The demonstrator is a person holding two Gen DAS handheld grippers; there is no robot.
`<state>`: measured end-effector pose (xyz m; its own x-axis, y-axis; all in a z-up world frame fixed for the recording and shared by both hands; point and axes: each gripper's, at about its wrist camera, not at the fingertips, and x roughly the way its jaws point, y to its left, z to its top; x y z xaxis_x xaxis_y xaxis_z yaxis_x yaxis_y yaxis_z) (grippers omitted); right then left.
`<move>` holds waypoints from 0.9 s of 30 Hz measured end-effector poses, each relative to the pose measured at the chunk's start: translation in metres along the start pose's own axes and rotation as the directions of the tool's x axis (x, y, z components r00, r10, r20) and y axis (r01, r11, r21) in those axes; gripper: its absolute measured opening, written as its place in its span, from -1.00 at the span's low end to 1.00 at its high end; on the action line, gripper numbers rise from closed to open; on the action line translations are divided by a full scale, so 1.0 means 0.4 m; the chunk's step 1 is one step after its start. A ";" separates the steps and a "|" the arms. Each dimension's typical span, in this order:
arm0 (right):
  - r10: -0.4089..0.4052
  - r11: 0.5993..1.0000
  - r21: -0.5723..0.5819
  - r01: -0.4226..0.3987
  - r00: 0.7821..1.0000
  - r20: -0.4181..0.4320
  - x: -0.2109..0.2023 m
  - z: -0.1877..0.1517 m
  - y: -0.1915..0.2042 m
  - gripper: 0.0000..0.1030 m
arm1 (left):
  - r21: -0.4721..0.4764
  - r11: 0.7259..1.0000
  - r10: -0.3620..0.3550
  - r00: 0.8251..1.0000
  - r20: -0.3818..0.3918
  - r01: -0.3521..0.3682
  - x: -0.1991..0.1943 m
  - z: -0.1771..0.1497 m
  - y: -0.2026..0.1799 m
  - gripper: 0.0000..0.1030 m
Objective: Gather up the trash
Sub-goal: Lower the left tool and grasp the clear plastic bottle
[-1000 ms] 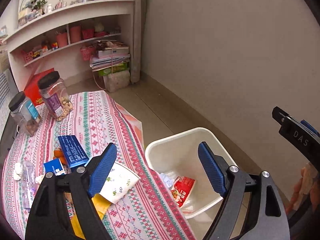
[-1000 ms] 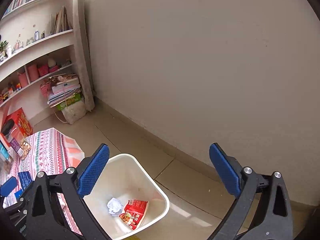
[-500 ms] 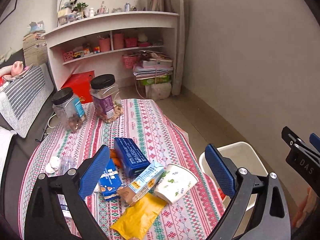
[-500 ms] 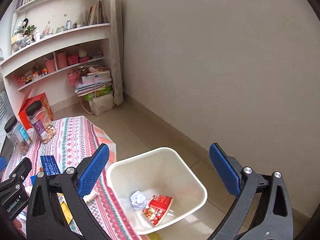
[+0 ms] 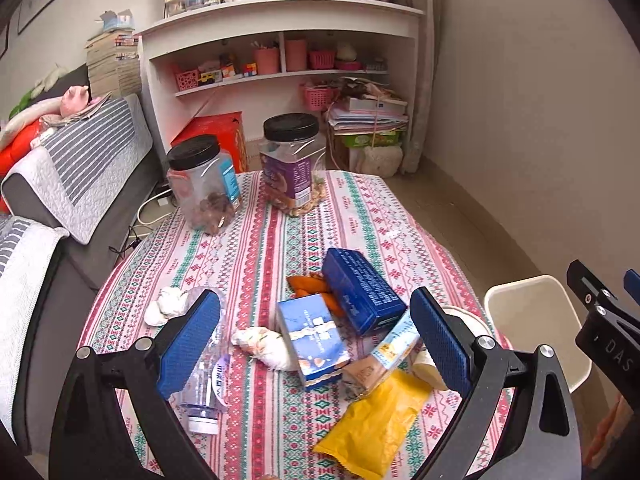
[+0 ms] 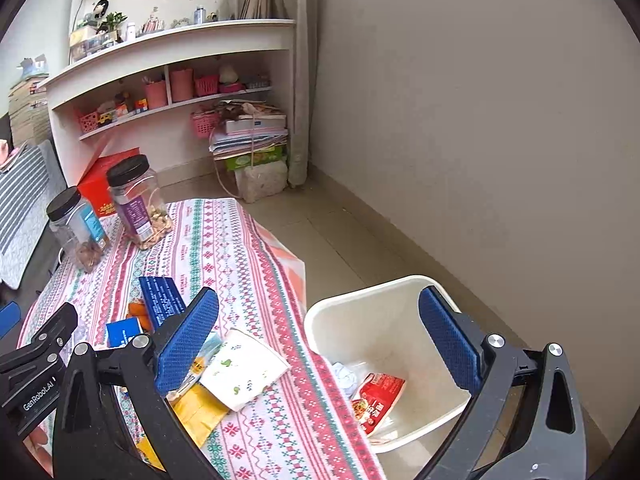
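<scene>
My left gripper (image 5: 316, 344) is open and empty above a pile of trash on the patterned tablecloth (image 5: 256, 248): a light blue carton (image 5: 312, 340), a dark blue box (image 5: 362, 290), a yellow wrapper (image 5: 376, 420), a crumpled tissue (image 5: 266, 346), a plastic bottle (image 5: 206, 380) and a paper cup (image 6: 244, 368). My right gripper (image 6: 320, 344) is open and empty over the table's edge and the white bin (image 6: 384, 320). The bin holds a red packet (image 6: 376, 400) and a paper wad (image 6: 345, 374).
Two black-lidded jars (image 5: 290, 160) (image 5: 202, 184) stand at the table's far end. Tissue balls (image 5: 166, 306) lie at the left. A sofa (image 5: 72, 168) is to the left, shelves (image 5: 280, 72) behind, a wall on the right.
Both grippers have swung left, from the bin and wall toward the table. The left view now faces the trash pile instead of the bin. Both stay open.
</scene>
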<state>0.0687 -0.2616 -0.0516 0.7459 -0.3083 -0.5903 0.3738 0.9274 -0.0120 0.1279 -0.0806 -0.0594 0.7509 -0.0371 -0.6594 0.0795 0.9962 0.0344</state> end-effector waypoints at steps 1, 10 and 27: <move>0.011 1.000 0.000 -0.011 1.000 -0.006 0.005 -0.001 0.016 0.87 | -0.005 1.000 0.013 1.000 -0.015 -0.014 0.012 0.001 0.019 0.80; 0.078 0.996 -0.046 -0.080 0.996 -0.049 0.038 -0.014 0.142 0.87 | -0.028 0.994 0.098 0.978 -0.187 -0.105 0.125 -0.012 0.194 0.80; 0.143 0.974 -0.143 -0.173 0.970 -0.199 0.133 -0.040 0.253 0.87 | -0.127 0.989 0.004 0.867 -0.498 -0.078 0.355 -0.089 0.347 0.80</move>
<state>0.1371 -0.1809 -0.0971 0.6672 -0.1246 -0.7344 0.1564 0.9874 -0.0255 0.2220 0.0551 -0.1751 0.3254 0.0108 -0.9455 -0.0632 0.9979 -0.0103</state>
